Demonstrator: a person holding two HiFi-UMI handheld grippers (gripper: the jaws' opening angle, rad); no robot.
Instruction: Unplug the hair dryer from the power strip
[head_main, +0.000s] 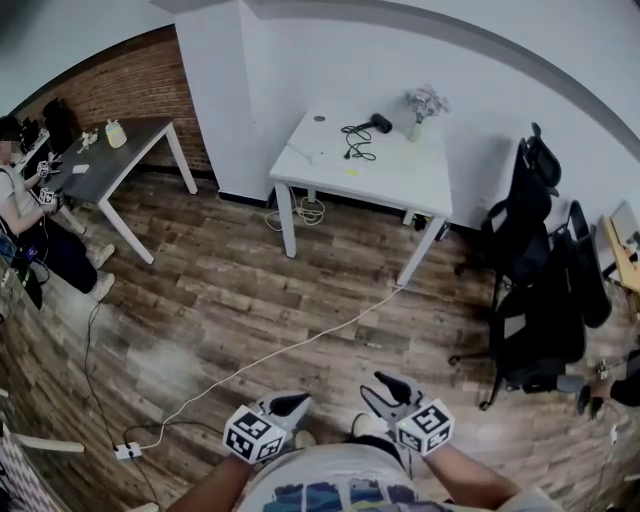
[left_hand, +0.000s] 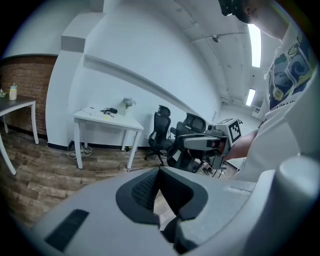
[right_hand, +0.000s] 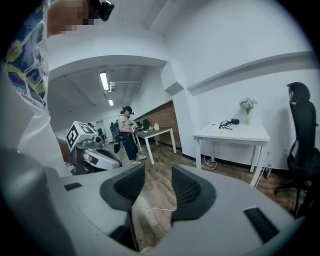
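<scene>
**A:** Head view. Where is the hair dryer?

**B:** The black hair dryer (head_main: 381, 122) lies on the white rectangular table (head_main: 400, 190) by the far wall. Its thin black cord (head_main: 357, 142) is looped loosely on the tabletop. A vase of flowers (head_main: 423, 108) stands just beside it. A thin white cable (head_main: 290, 348) crosses the wood-plank floor (head_main: 250, 290) to a small white power strip (head_main: 127, 451). The left tool (head_main: 292, 404) and right tool (head_main: 390, 388) sit low, close to the body and well apart from the table.

**A:** Left gripper view?

**B:** The tool has a smooth grey shell and dark ribbed pads. The pads meet at their tips, so the jaws are closed with nothing between them. The table is small in the distance.

**A:** Right gripper view?

**B:** The ribbed pads stand wide apart. Only plank floor and the white cable show through the gap, and nothing is held. The table is far off to the right, with the dryer on top.
</scene>
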